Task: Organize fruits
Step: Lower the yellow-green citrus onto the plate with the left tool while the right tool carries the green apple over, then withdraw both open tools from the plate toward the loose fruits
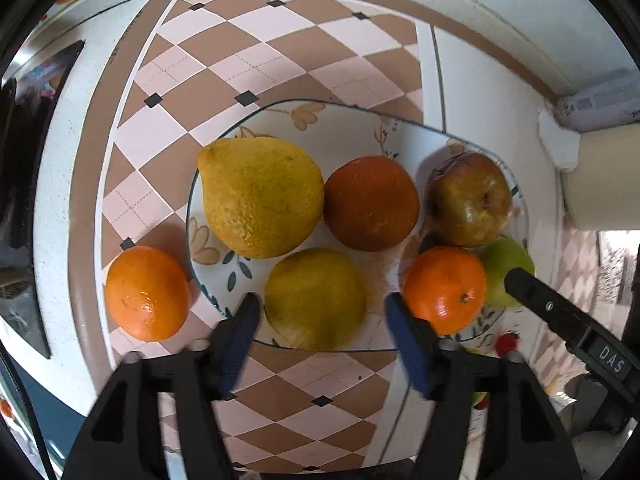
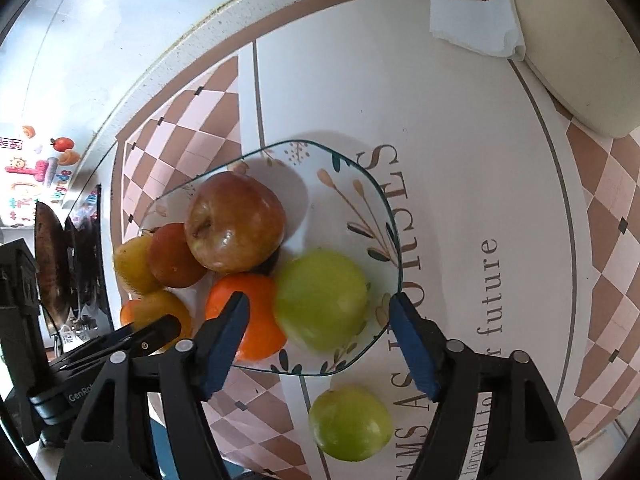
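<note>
Outermost on the left, seen from the left wrist camera, a loose orange (image 1: 147,293) sits on the checked tablecloth (image 1: 256,56), just outside the floral plate (image 1: 340,124) at its 8 o'clock edge. On the plate, a big knobbly lemon (image 1: 260,196) fills the 9 o'clock side, with a smaller lemon (image 1: 316,298) touching it at 6 o'clock. The left gripper (image 1: 320,308) is spread wide, its blue pads on either side of that smaller lemon without clearly pressing it. At the plate's centre lies a dark red-orange fruit (image 1: 371,202), beside the big lemon. Further right, a bright tangerine (image 1: 445,289) sits at 5 o'clock, a blotchy red-brown apple (image 1: 469,199) at 3 o'clock, and a green apple (image 1: 505,270) wedged behind them at the rim, partly covered by a finger of the other gripper.

Seen from the right wrist camera, the plate holds the same pile to its 9 o'clock half, while its 1 o'clock part is bare. The right gripper (image 2: 318,322) is also spread apart, its fingers flanking the green apple at the plate's 5 o'clock edge, one pad in front of the tangerine; whether either pad touches the apple I cannot tell. A second green apple (image 2: 351,423) lies off the plate on the cloth, just beyond the 6 o'clock rim. At far 1 o'clock a folded white napkin (image 2: 476,20) lies well apart from the fruit.
</note>
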The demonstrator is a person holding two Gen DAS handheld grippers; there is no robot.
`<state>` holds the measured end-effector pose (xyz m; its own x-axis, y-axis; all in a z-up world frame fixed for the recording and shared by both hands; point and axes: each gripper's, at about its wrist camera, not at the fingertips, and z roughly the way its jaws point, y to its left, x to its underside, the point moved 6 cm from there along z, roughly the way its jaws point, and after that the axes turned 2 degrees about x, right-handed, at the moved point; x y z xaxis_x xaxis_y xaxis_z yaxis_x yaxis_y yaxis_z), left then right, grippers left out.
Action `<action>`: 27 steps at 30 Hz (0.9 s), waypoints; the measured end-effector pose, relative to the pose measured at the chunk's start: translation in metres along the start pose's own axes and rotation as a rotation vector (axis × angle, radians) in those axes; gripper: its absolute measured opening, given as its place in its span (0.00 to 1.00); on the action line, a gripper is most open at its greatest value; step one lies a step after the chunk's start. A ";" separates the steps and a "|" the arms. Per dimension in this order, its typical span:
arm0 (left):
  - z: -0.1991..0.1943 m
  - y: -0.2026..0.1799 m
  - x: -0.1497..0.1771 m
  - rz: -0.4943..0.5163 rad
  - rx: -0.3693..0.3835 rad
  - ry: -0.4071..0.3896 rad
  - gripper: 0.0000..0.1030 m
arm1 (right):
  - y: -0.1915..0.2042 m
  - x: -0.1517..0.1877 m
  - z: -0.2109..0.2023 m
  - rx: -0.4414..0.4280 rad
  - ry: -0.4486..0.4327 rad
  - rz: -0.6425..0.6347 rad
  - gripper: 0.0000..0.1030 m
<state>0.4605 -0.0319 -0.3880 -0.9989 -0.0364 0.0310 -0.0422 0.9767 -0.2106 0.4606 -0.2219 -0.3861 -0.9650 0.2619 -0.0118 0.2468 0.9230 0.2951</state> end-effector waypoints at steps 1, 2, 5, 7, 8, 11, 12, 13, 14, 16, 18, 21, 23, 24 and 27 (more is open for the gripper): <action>-0.002 0.000 -0.001 0.002 -0.003 -0.006 0.82 | 0.001 0.000 -0.002 0.006 -0.005 -0.005 0.73; -0.005 0.001 -0.001 0.005 -0.010 -0.012 0.83 | 0.002 0.000 -0.005 0.017 -0.010 -0.014 0.74; -0.013 0.004 0.000 0.011 -0.023 -0.030 0.83 | 0.004 0.003 -0.014 0.053 -0.017 -0.039 0.83; -0.020 0.006 0.002 0.019 -0.047 -0.052 0.83 | 0.006 0.009 -0.019 0.114 -0.026 -0.075 0.88; -0.025 0.007 0.004 0.026 -0.070 -0.068 0.83 | 0.006 0.013 -0.022 0.141 -0.035 -0.094 0.88; -0.037 0.016 0.012 0.047 -0.132 -0.111 0.83 | 0.008 0.025 -0.031 0.213 -0.060 -0.133 0.90; -0.040 0.018 0.015 0.052 -0.142 -0.120 0.83 | 0.008 0.028 -0.034 0.223 -0.066 -0.136 0.90; -0.044 0.021 0.019 0.057 -0.159 -0.127 0.83 | 0.009 0.032 -0.036 0.231 -0.072 -0.139 0.90; -0.047 0.024 0.023 0.061 -0.169 -0.133 0.83 | 0.010 0.038 -0.038 0.239 -0.078 -0.144 0.90; -0.052 0.027 0.030 0.073 -0.180 -0.144 0.83 | 0.012 0.046 -0.042 0.244 -0.084 -0.146 0.90; -0.056 0.029 0.038 0.084 -0.193 -0.154 0.83 | 0.014 0.056 -0.045 0.254 -0.093 -0.151 0.90; -0.063 0.028 0.048 0.095 -0.196 -0.169 0.83 | 0.022 0.068 -0.052 0.267 -0.108 -0.171 0.90; -0.070 0.028 0.055 0.098 -0.190 -0.180 0.83 | 0.028 0.078 -0.058 0.264 -0.114 -0.182 0.90; -0.074 0.028 0.058 0.100 -0.187 -0.187 0.83 | 0.030 0.082 -0.060 0.264 -0.117 -0.186 0.90; -0.088 0.026 0.070 0.110 -0.179 -0.211 0.83 | 0.039 0.095 -0.072 0.255 -0.135 -0.195 0.90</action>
<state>0.3918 0.0098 -0.3052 -0.9806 0.0470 -0.1905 0.0528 0.9983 -0.0254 0.3723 -0.1814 -0.3072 -0.9801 0.0927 -0.1757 0.0894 0.9956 0.0268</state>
